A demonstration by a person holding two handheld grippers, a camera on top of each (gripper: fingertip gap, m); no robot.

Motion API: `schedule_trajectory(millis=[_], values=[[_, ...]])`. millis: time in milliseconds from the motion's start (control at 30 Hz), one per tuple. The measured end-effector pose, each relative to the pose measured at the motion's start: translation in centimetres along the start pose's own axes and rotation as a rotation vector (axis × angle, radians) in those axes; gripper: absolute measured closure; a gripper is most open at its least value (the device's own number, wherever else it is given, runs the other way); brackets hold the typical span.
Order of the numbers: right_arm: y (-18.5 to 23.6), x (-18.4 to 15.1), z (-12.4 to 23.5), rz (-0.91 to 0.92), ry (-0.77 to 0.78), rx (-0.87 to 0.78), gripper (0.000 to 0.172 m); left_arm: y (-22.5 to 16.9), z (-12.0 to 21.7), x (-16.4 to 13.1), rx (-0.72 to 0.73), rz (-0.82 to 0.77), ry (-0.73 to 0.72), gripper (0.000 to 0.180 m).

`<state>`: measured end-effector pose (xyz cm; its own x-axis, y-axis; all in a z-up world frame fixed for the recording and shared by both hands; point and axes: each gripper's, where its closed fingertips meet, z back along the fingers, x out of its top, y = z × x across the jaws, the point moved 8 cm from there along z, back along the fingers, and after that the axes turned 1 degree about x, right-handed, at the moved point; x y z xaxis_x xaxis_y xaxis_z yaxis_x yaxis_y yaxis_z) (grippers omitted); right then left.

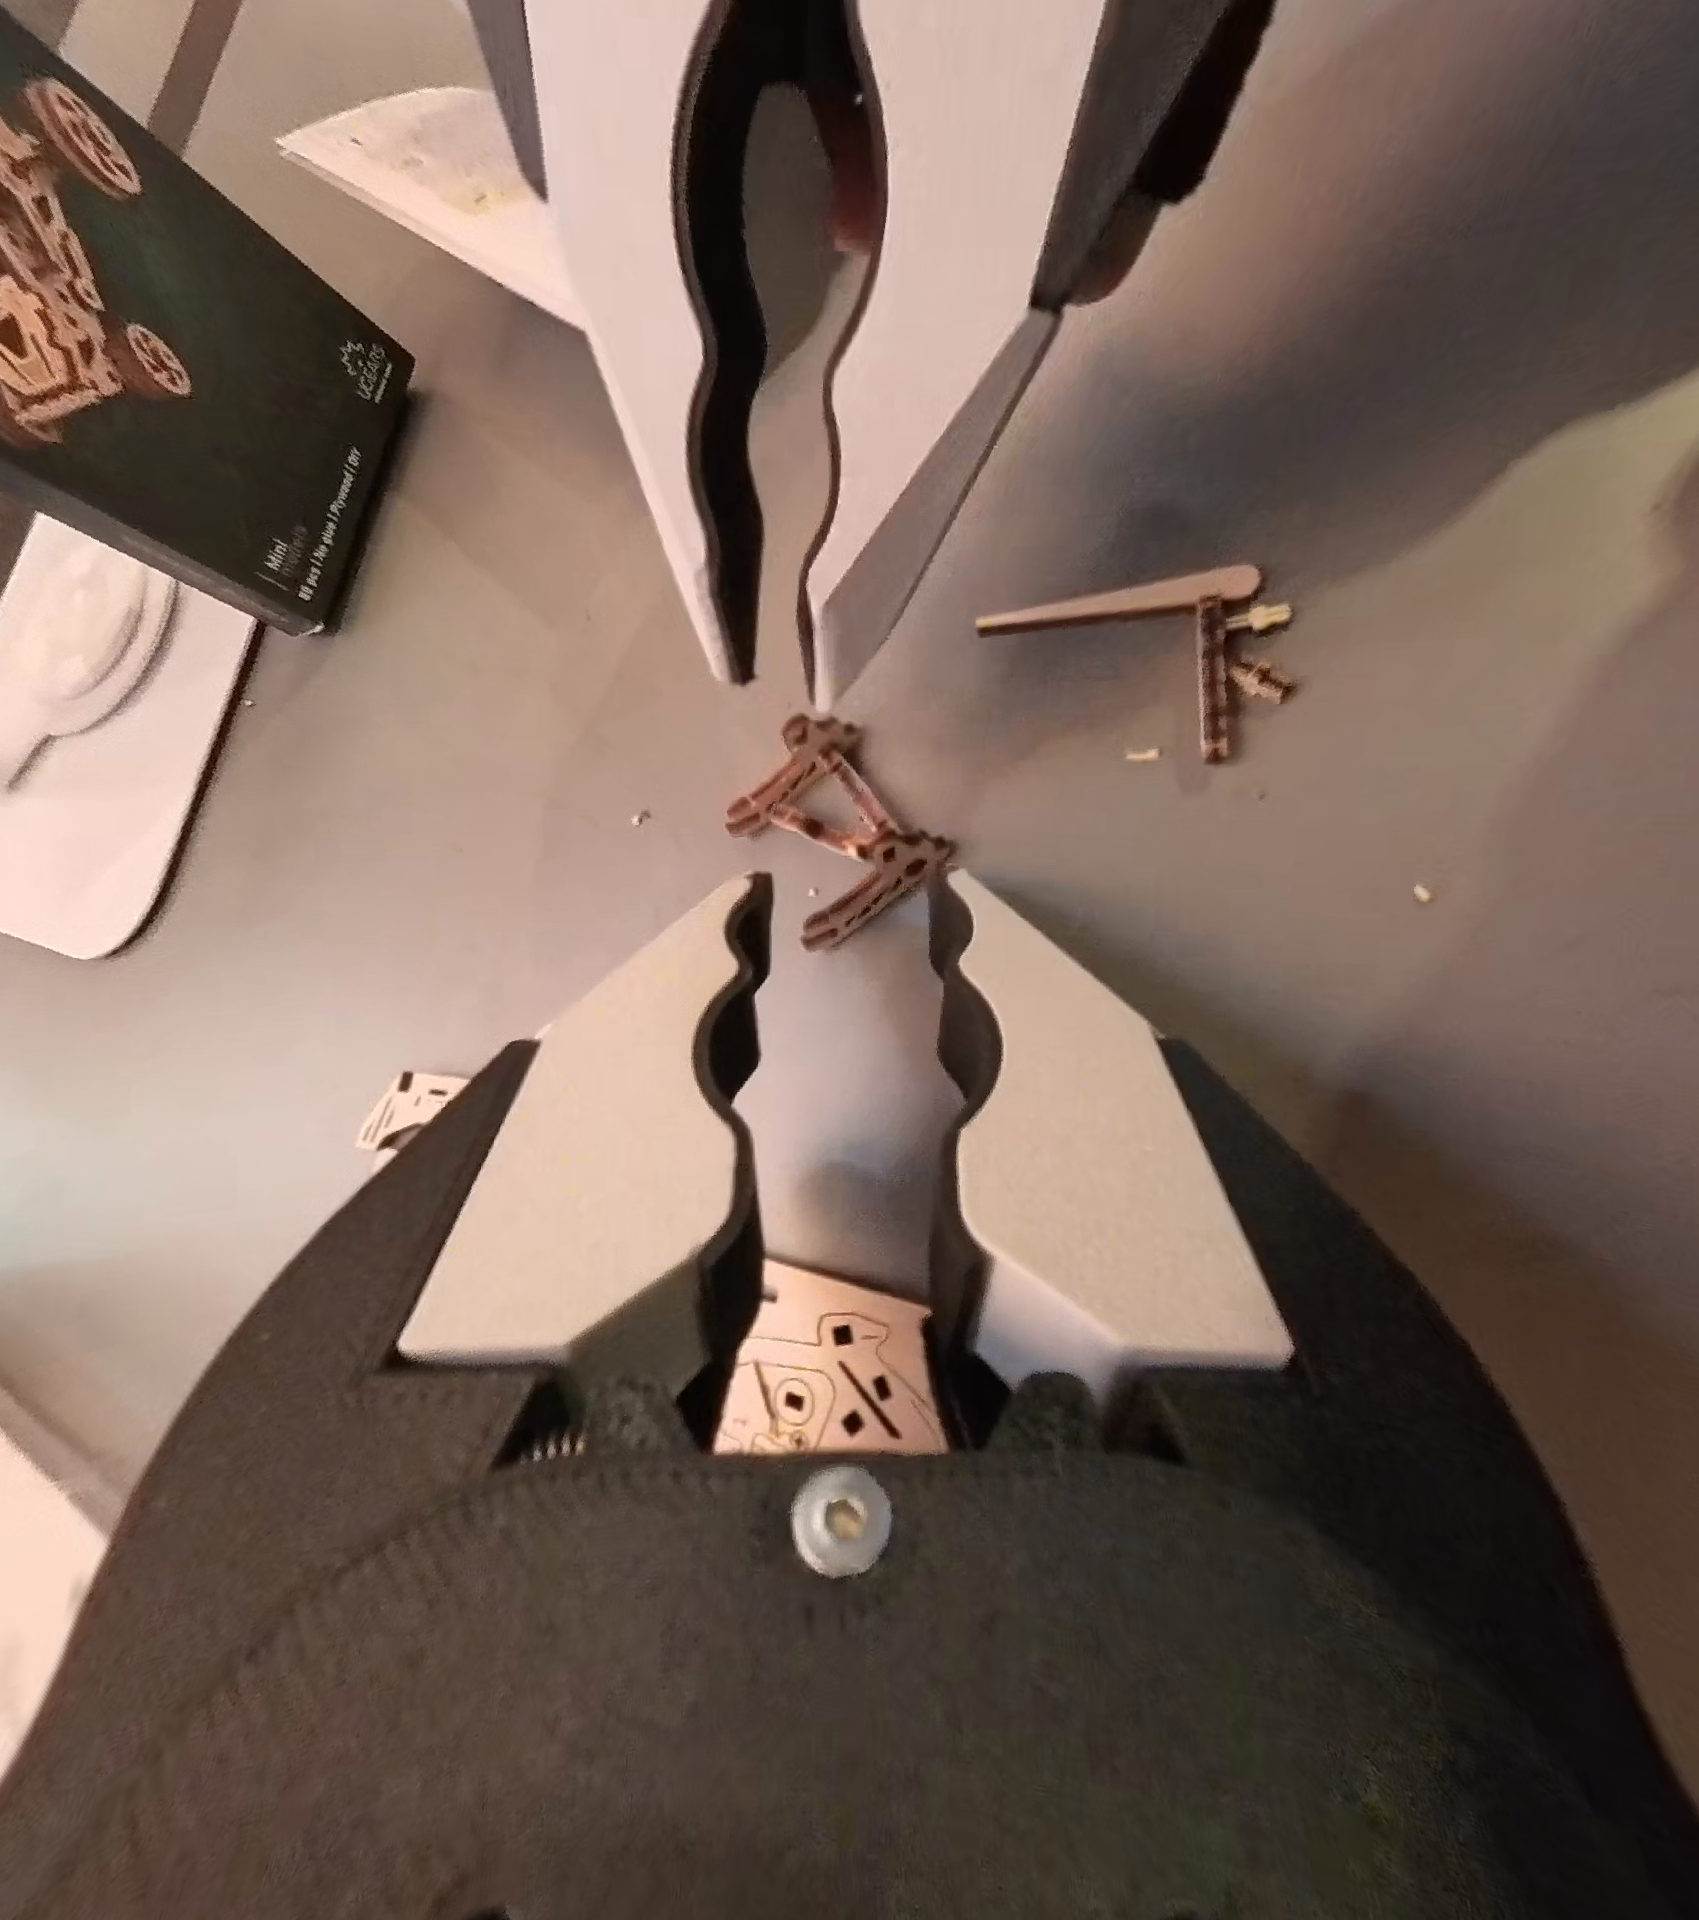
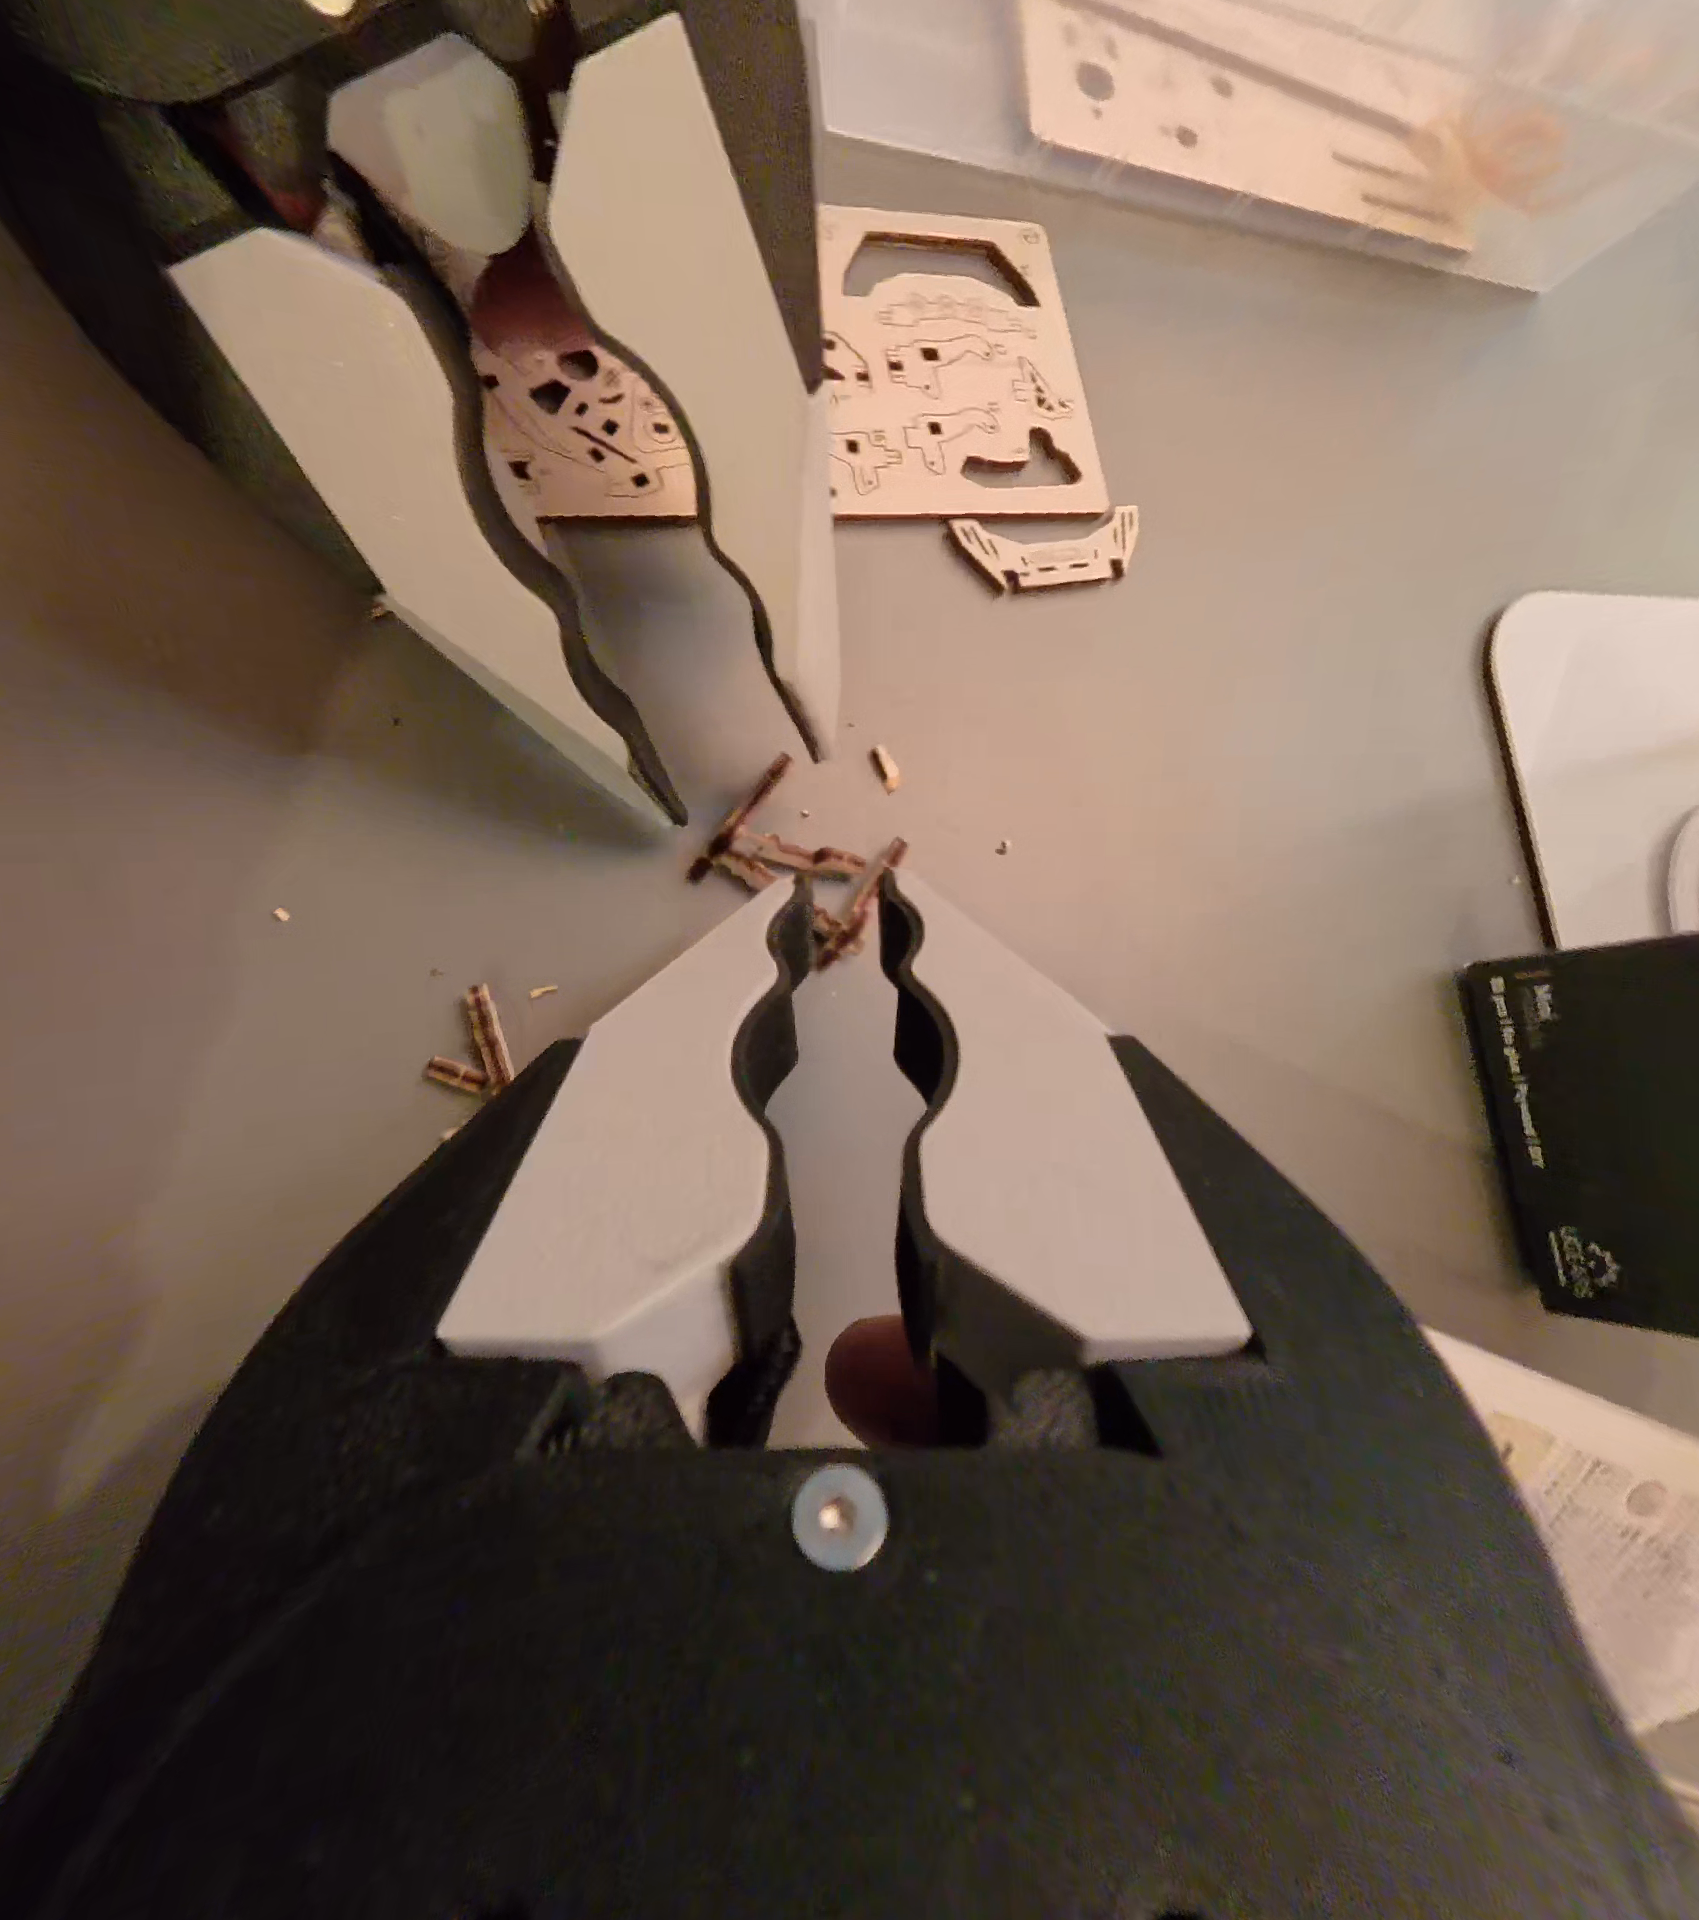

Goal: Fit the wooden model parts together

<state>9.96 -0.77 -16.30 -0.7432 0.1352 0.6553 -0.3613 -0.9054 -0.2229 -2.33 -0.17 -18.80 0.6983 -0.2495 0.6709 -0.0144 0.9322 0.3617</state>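
Observation:
A small brown wooden frame of slotted struts lies on the grey table between my two grippers. My left gripper is open; one end of the frame reaches between its fingertips, and its pads do not press on it. My right gripper is open a little. A strut of the frame stands between its pads, with table showing beside it. In the left wrist view the right gripper comes from above, its tips just off the frame's far end. In the right wrist view the left gripper stands opposite.
A dark kit box and a white board lie to one side. A wooden lever with pegs lies nearby. A plywood parts sheet, a loose cut part, a clear bin, loose pegs and a printed sheet surround the work spot. Left and right tips are no more than a few centimetres apart.

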Motion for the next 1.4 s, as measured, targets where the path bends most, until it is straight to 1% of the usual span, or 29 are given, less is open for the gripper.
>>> schedule_trajectory(millis=[67, 167, 267, 433, 500, 633, 833, 933, 1067, 1133, 1267, 1333, 1400], values=[[-0.3, -0.5, 0.0, -0.019, 0.01, -0.009, 0.162, 0.1, -0.1, 0.4, -0.019, 0.032, 0.016, 0.152], [-0.5, -0.9, -0.2, -0.076, -0.002, 0.008, 0.162, 0.3, -0.2, 1.1, -0.024, 0.037, 0.015, 0.159], [-0.7, -1.3, -0.4, -0.111, -0.014, 0.017, 0.163, 0.3, -0.4, 0.8, -0.028, 0.009, 0.034, 0.159], [-0.4, -1.8, -1.3, -0.137, -0.007, 0.052, 0.162, 0.2, -0.7, 0.0, -0.043, 0.026, 0.067, 0.156], [-0.4, -1.9, -1.6, -0.134, -0.003, 0.052, 0.163, -0.2, -0.9, 0.0, -0.053, 0.02, 0.073, 0.158], [-0.2, -1.9, -1.7, -0.14, -0.017, 0.062, 0.165, -0.1, -1.0, 0.0, -0.048, 0.026, 0.067, 0.157], [0.1, -2.0, -1.4, -0.142, -0.023, 0.058, 0.167, -0.1, -1.0, -0.1, -0.106, 0.04, 0.045, 0.158], [0.1, -2.2, -1.2, -0.141, -0.032, 0.049, 0.167, -0.4, -1.0, 0.0, -0.096, 0.034, 0.047, 0.161], [0.0, -2.3, -0.3, -0.187, -0.045, 0.046, 0.165, -1.0, -1.0, 0.3, -0.09, 0.037, 0.047, 0.162], [0.5, -2.3, 0.0, -0.21, -0.052, 0.061, 0.165, -1.0, -0.9, 0.4, -0.067, 0.03, 0.056, 0.159], [0.8, -2.7, -0.8, -0.244, -0.004, 0.05, 0.167, -0.8, -0.8, 0.1, -0.092, 0.085, 0.06, 0.158], [0.7, -2.8, -1.4, -0.25, 0.005, 0.046, 0.167, -0.8, -0.8, 0.2, -0.064, 0.087, 0.079, 0.16], [0.5, -2.7, -1.9, -0.246, 0.0, 0.046, 0.168, -1.3, -0.7, 0.5, -0.071, 0.087, 0.082, 0.16]])
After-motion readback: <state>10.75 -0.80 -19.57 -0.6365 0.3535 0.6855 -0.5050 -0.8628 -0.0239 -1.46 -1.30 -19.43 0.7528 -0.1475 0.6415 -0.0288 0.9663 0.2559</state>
